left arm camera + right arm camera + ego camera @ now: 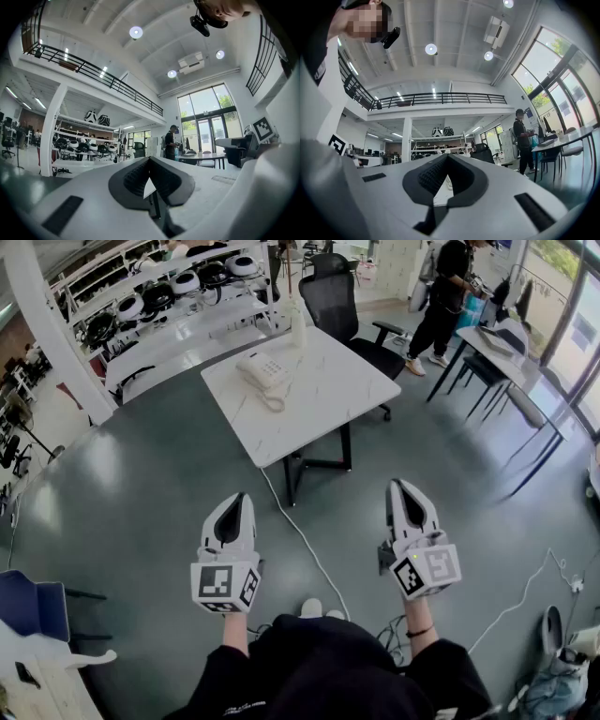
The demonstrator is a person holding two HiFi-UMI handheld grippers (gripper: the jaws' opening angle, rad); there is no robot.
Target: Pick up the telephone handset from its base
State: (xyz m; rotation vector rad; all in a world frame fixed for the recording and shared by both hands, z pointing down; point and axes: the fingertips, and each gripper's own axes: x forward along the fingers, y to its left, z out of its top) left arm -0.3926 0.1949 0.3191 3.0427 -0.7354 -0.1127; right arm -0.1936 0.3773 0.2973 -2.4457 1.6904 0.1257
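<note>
Telephone handset (253,365), white, lies cradled on its white base (269,372) toward the far left corner of the white marble-patterned bench (328,404), with a coiled cord (274,402) looping from it toward the bench's left edge. The rest of the bench top is bare except for a slim white upright thing (298,329) at the far edge; what it is cannot be told. A black office chair (337,301) stands just behind the bench, and a white cable (302,532) trails from under the near edge across the grey floor (141,493). Both tools hang well apart from the bench, over the floor in front of it. The left tool (242,497) has its jaws together with nothing between them, and the right tool (397,485) is likewise closed and empty. To the left of the bench, white shelving (187,320) carries rows of rounded black-and-white items. At the right, a person (448,292) stands near a second desk (497,338).
</note>
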